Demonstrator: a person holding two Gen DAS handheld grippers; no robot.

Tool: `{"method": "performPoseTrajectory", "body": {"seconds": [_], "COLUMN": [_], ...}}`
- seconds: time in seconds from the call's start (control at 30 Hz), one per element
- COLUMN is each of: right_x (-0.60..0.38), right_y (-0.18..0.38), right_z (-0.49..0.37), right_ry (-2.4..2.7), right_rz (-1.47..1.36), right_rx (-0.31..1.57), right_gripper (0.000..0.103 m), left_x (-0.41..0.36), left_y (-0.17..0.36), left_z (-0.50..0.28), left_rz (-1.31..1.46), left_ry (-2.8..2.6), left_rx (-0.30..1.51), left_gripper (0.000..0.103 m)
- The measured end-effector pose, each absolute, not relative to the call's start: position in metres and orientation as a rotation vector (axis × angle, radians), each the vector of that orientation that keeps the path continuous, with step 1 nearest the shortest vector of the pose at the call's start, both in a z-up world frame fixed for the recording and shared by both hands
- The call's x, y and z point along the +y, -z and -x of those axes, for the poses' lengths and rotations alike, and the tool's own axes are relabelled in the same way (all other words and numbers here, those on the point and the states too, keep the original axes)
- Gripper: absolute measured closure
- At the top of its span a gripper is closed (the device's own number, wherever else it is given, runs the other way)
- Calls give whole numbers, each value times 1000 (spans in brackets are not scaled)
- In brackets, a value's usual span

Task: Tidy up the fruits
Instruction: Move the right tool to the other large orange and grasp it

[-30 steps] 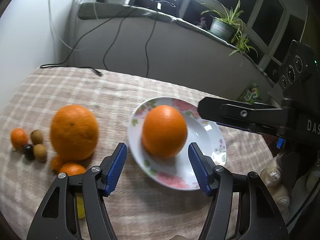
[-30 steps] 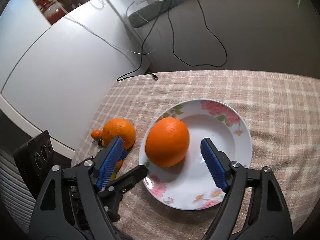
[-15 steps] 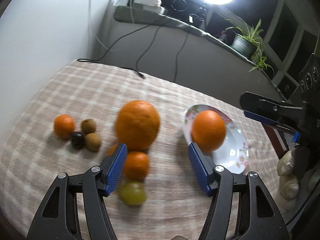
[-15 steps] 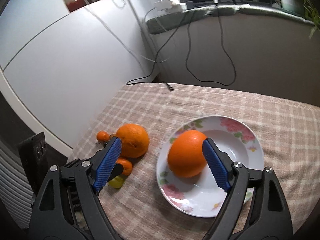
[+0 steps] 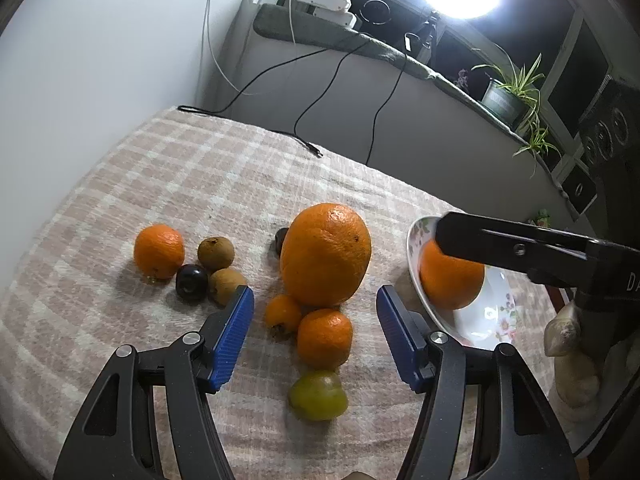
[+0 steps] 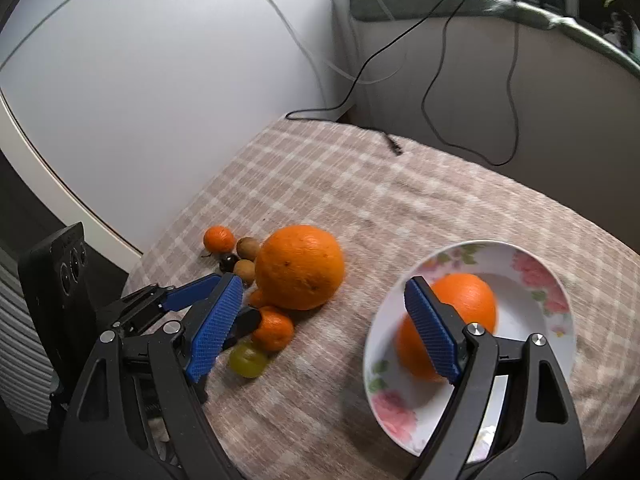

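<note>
Both released: the left hand-held gripper point(image 5: 315, 330) is lining up on the mandarin point(image 5: 324, 338) at six o'clock of the big orange point(image 5: 325, 255), while the right hand-held gripper point(image 6: 324, 328) is waiting empty; closing is next.

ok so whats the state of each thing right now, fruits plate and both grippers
left gripper: open, empty, over the loose fruit
right gripper: open, empty
plate: on the cloth, holds one orange
orange in plate: resting loose
big orange: on the cloth, outside the plate
two mandarins: on the cloth
green fruit: on the cloth, nearest the left gripper
two brown fruits: on the cloth, beside a dark one
</note>
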State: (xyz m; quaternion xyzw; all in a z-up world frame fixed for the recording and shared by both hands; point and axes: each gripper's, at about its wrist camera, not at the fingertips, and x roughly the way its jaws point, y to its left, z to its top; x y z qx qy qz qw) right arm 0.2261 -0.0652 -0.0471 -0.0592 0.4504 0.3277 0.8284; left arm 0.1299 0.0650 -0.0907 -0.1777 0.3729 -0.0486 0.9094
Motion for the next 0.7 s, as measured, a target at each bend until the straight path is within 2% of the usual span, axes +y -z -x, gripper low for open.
{"method": "performPoseTrajectory", "body": {"seconds": [0.43, 0.7], "right_x": [-33, -24], "right_y": [76, 85], "right_z": [-264, -270], "right_ry": [-752, -754], "right_rz": [64, 80], "right_rx": [1103, 1127], "right_gripper": [17, 17], "left_x": [73, 73], "left_y": [99, 102], "left_z": [-146, -152], "left_rz": [442, 455], "left_ry": [148, 154], "left_rx": [791, 796], "left_gripper": [39, 39]}}
